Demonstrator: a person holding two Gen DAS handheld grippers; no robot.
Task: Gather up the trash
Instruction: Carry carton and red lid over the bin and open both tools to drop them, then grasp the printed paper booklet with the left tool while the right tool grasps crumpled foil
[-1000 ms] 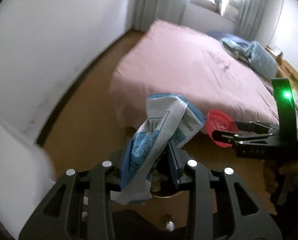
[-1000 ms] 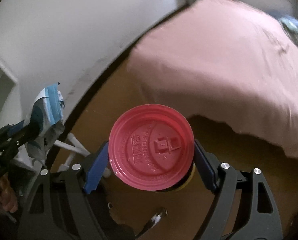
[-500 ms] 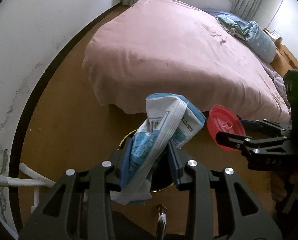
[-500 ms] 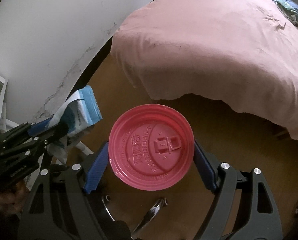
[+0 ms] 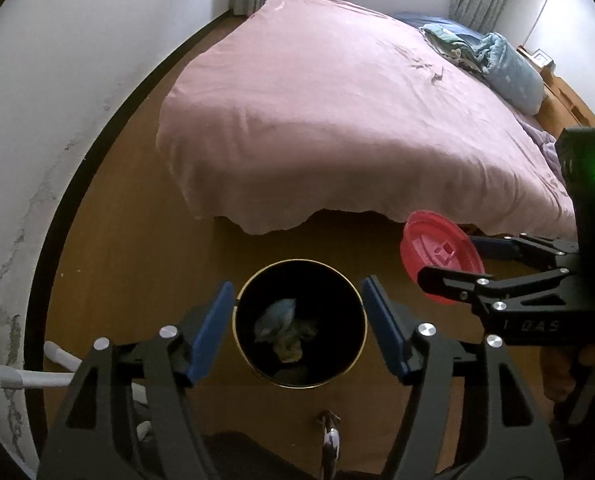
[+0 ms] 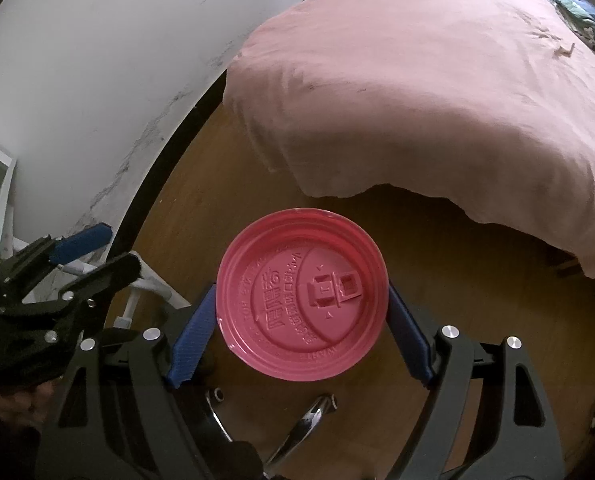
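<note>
A round black trash bin [image 5: 257, 372] with a gold rim stands on the wooden floor, directly below my left gripper [image 5: 297, 320]. That gripper is open and empty, its blue pads on either side of the bin's mouth. The blue-and-white wrapper [image 5: 275, 318] lies crumpled inside the bin on other trash. My right gripper [image 6: 301, 316] is shut on a red plastic cup lid [image 6: 301, 294], held flat between its blue pads. In the left wrist view the red plastic cup lid [image 5: 437, 254] hangs to the right of the bin, above the floor.
A bed with a pink sheet [image 5: 337, 120] fills the space behind the bin; a blue pillow [image 5: 509, 72] lies at its far end. A white wall [image 5: 57, 100] with a dark baseboard curves along the left. White tube legs [image 5: 37, 378] stand at lower left.
My left gripper opened and let the blue-and-white wrapper drop into the bin. The right gripper kept hold of the red lid and stayed beside the bin.
</note>
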